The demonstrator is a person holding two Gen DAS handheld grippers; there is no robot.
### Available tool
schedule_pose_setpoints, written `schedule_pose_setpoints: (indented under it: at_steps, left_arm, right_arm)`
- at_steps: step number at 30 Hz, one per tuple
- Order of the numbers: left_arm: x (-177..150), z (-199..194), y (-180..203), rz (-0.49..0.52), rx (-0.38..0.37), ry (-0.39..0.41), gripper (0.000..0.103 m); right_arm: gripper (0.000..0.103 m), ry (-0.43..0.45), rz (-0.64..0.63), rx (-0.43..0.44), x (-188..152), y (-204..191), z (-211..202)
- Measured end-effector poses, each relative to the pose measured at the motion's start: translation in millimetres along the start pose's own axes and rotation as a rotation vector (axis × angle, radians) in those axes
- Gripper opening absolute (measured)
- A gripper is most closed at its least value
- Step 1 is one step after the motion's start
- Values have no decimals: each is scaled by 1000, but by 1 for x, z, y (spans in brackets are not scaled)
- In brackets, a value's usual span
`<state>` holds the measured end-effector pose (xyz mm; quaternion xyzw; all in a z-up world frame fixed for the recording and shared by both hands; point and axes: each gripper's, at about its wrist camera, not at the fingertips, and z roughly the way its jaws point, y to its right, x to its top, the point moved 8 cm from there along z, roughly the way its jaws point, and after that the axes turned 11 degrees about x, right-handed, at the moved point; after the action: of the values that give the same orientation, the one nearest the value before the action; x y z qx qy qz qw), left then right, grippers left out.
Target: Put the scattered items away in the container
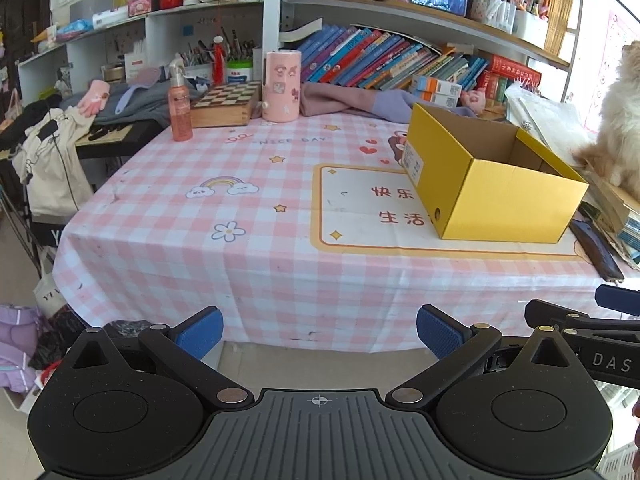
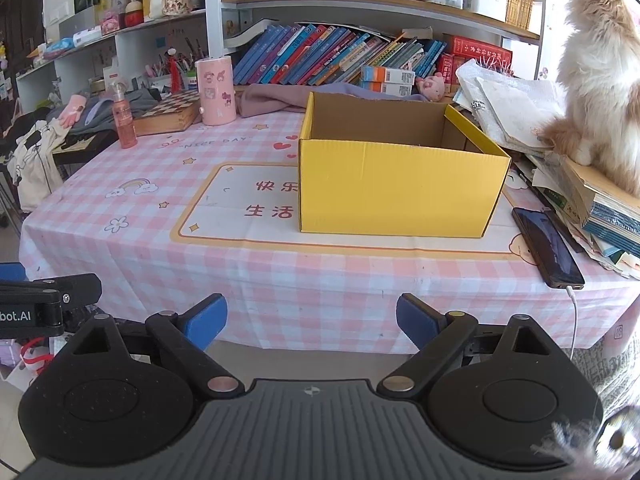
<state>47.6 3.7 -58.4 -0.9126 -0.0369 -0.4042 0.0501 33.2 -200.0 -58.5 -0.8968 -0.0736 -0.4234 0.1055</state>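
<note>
left claw spread wide, nothing between its blue pads, held off the near edge of the table. right claw also wide and empty, same spot off the near edge. yellow cardboard box sits open-topped on the pink checked cloth, right of centre; inside looks bare as far as visible, floor mostly hidden. black phone lies flat just right of the box, white cable at its near end. far side of table: pink spray bottle, wooden chessboard box, pink cylinder holder, purple cloth. fluffy cat sits on stacked books at right.
</note>
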Motion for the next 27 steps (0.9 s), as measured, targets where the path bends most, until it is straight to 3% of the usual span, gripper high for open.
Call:
schedule_pose_setpoints:
  at_steps: [27]
  left_arm:
    - [-2, 11, 5, 28, 10, -47, 103]
  right_arm:
    - [94, -21, 11, -3, -3, 5, 7]
